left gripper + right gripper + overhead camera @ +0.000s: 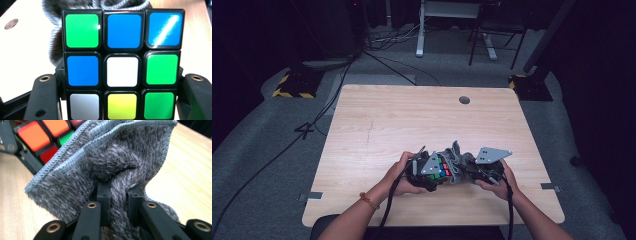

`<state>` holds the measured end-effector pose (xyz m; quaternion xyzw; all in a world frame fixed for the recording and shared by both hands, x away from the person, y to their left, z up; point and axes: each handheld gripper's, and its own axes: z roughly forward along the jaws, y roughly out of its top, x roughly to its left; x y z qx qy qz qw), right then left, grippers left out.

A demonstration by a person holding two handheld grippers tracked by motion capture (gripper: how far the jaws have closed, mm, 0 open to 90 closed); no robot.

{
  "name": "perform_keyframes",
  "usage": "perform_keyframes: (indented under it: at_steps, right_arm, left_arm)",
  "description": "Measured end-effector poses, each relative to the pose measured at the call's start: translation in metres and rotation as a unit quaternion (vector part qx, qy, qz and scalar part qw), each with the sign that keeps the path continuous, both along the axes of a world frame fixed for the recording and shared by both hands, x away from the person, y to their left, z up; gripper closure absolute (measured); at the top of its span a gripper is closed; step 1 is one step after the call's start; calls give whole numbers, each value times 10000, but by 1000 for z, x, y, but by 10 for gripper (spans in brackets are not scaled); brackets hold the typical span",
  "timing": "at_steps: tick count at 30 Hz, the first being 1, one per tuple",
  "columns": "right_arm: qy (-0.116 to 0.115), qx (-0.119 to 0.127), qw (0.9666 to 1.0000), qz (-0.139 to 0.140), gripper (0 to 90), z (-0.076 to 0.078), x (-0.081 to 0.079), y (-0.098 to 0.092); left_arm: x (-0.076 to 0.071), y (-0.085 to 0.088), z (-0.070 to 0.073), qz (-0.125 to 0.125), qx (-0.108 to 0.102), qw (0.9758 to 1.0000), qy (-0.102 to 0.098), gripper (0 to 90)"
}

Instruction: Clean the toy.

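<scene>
The puzzle cube (122,65) sits between the two black jaws of the left gripper (122,100), which squeeze it from both sides. It is hard and shiny, with square stickers in green, blue, white, yellow and grey on the face we see, and black lines between them. In the right gripper view its orange and red squares peek out behind the cloth.

Right against the cube is a grey cloth (112,165). It is soft and fuzzy, like a towel, with a stitched edge that goes wavy. The right gripper (119,202) pinches a bunched fold of it tightly between its jaws, and the rest of the cloth fans out and presses on the side of the cube.

From the high view, the cube (443,167) is held just above the near part of the wooden table (377,125), with the left gripper (424,170) on one side of it and the right gripper (477,170) on the other. The table is flat, pale and smooth.

It looks like the cube is being wiped. What could go wrong? The cube is slick, so a hard rub could push it out of the jaws and it would drop beside them. The fuzzy cloth could also snag on a cube corner, or slip out of its pinch if it is pulled too hard.
</scene>
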<state>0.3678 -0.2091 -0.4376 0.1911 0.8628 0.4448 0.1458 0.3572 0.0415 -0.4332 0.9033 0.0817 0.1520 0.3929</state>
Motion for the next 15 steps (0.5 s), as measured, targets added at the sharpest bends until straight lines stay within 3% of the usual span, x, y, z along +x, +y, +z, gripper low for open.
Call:
perform_keyframes:
  at_steps: [5,9,12,15]
  right_arm:
    - [32,260,9995,202,777,7,-6,3]
    - [-79,464,9982,372,776,16,-13,11]
    - [-197,421,9984,333,776,19,-15,14]
    - [-225,141,9996,109,776,14,-8,12]
  left_arm:
    - [2,-1,-3,-1,88,9999,63,335]
    - [1,-9,-9,-34,201,9997,108,334]
    - [0,-11,-9,-10,247,9997,78,335]
    - [-1,-8,-5,-33,144,9999,62,335]
